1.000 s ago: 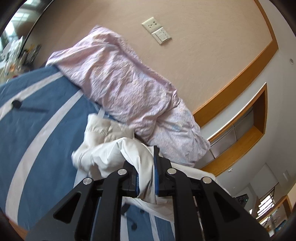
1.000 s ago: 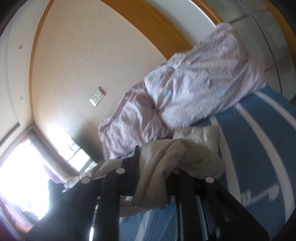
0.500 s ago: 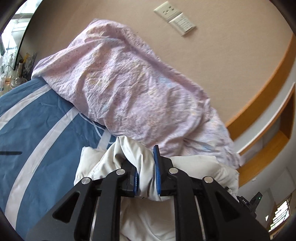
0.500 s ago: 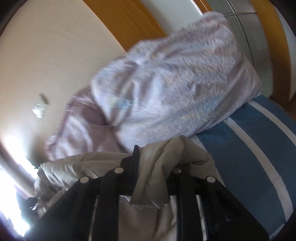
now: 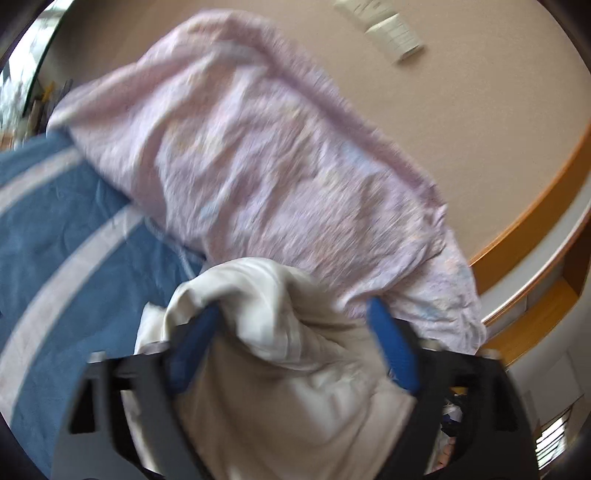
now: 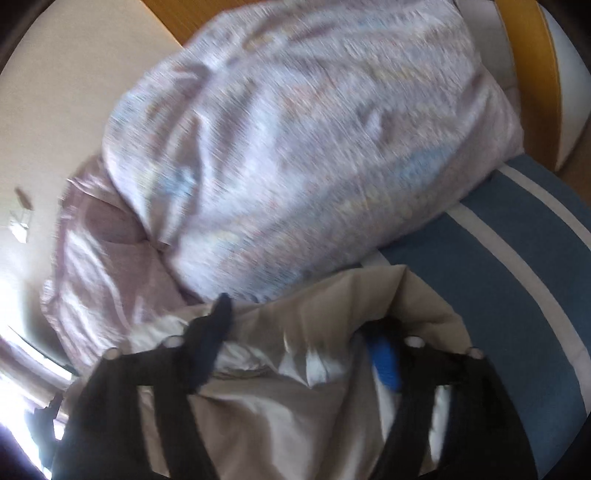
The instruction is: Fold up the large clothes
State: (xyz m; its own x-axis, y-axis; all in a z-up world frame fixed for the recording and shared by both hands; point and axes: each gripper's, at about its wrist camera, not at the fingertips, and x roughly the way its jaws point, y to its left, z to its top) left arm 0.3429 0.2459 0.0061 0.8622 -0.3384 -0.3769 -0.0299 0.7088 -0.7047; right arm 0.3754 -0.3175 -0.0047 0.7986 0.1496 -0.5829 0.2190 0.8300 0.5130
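Note:
A bulky cream-white garment (image 5: 280, 369) lies bunched on the bed, right against a pink quilt. My left gripper (image 5: 293, 306) has its jaws spreading wide apart. A fold of the garment humps up between the blue pads (image 5: 391, 347), which no longer pinch it. In the right wrist view the same garment (image 6: 295, 398) looks beige and shadowed. My right gripper (image 6: 299, 317) is opening too, with loose cloth lying between its fingers (image 6: 384, 354). Both views are blurred by motion.
A crumpled pink quilt (image 5: 258, 166) (image 6: 295, 147) is heaped against the wall just beyond the garment. The bed cover (image 5: 55, 229) (image 6: 498, 277) is blue with white stripes. A wall switch (image 5: 391, 29) and wooden trim (image 5: 528, 221) lie behind.
Both grippers carried the garment's edge forward to the pink quilt and lowered it. Both were shut on folds of cloth before; now their jaws stand wide and the cloth lies loose.

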